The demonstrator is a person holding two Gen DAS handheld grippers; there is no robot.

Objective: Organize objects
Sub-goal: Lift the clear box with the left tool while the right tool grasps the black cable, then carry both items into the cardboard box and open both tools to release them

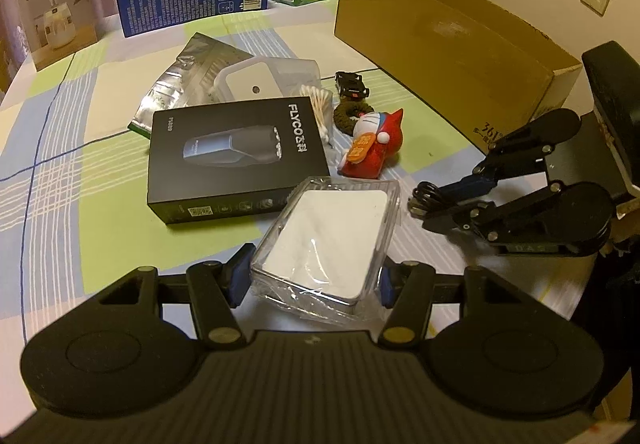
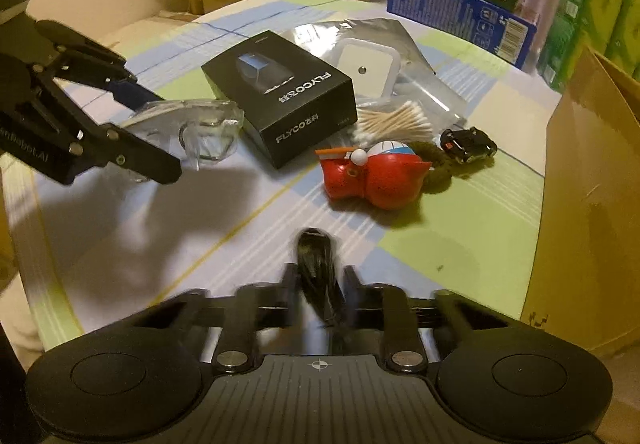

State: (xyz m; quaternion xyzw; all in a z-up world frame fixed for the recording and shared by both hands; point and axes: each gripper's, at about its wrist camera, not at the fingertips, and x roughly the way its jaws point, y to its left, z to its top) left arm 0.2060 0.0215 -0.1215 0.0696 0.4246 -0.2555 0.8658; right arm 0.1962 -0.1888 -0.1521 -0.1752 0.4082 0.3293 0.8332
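The left gripper (image 1: 314,278) squeezes a clear plastic box (image 1: 328,240) at the bottom middle. The right gripper (image 2: 318,284) pinches a black cable bundle (image 2: 316,268) between its 2 fingers.

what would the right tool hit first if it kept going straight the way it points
Probably the red toy figure. The right tool, shut on a black bundle, faces bare tablecloth first, and the figure lies slightly right of its line. Depth is unclear, so it might pass just left of it, toward the black box.
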